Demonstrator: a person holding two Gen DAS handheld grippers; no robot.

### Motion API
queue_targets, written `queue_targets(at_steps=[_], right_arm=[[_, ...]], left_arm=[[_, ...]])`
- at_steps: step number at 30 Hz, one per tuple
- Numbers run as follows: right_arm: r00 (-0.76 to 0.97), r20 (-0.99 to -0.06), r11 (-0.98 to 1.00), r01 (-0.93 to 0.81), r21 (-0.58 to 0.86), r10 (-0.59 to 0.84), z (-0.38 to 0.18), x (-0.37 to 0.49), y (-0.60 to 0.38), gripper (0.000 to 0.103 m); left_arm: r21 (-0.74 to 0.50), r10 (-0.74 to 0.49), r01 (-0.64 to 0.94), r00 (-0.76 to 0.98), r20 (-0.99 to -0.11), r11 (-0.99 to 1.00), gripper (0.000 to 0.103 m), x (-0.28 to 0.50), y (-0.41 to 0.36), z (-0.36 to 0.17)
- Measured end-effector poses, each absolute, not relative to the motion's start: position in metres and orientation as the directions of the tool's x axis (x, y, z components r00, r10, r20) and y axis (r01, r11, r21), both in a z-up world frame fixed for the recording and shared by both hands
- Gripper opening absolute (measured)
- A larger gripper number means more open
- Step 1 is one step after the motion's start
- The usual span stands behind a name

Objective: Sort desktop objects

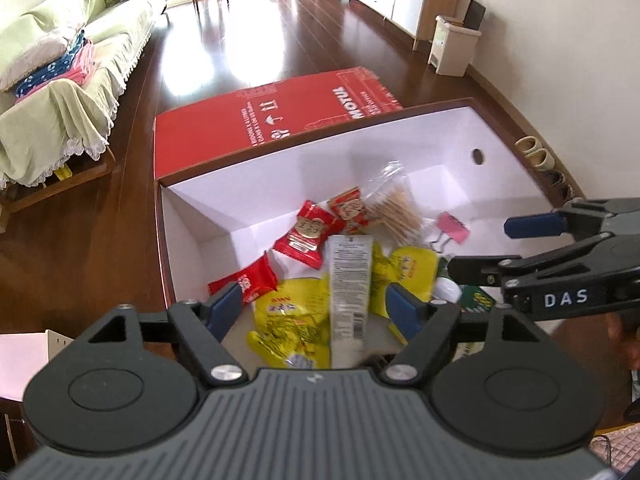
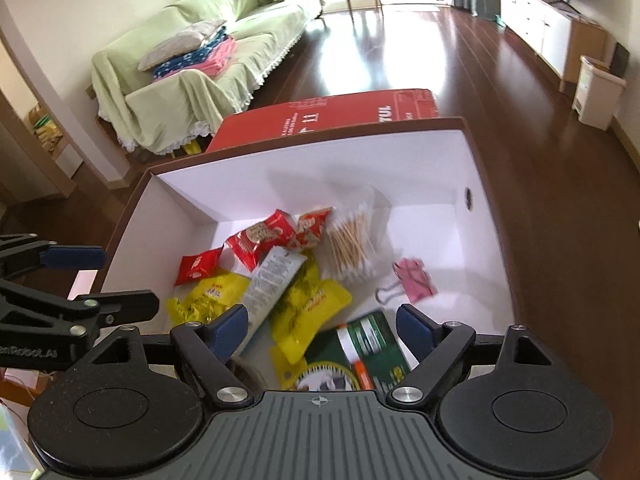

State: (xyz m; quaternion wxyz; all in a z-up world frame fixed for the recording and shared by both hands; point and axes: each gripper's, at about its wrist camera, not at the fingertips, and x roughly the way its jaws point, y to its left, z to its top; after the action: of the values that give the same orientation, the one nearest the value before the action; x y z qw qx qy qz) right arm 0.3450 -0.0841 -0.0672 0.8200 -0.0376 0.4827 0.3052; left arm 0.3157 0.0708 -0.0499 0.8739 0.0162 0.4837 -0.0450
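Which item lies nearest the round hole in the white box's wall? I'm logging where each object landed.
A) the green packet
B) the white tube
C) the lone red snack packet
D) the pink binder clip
D: the pink binder clip lies on the box floor below the hole, clear of the central pile.

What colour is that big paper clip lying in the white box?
Pink, with silver wire handles. The binder clip shows best in the right wrist view, lying beside the cotton swabs.
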Motion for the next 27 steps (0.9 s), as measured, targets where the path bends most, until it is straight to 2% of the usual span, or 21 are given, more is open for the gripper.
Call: queue_targets(at_steps=[9,27], right_arm=[[0.374,-0.821,0.844,-0.489,0.221,0.432,-0.045,0.307,-0.103,0.084],[0.413,-0.805,0.864,-0.449,0.227,0.427,-0.019,0.247,-0.136,0.084]], left_arm=[[0.004,-0.042,0.083,0.546,-0.837,0.997,0.085,0.279,0.058,-0.028],[0.043,-0.033,0.118,0.573,-0.819,0.992,0.086,0.209,0.033,-0.005]])
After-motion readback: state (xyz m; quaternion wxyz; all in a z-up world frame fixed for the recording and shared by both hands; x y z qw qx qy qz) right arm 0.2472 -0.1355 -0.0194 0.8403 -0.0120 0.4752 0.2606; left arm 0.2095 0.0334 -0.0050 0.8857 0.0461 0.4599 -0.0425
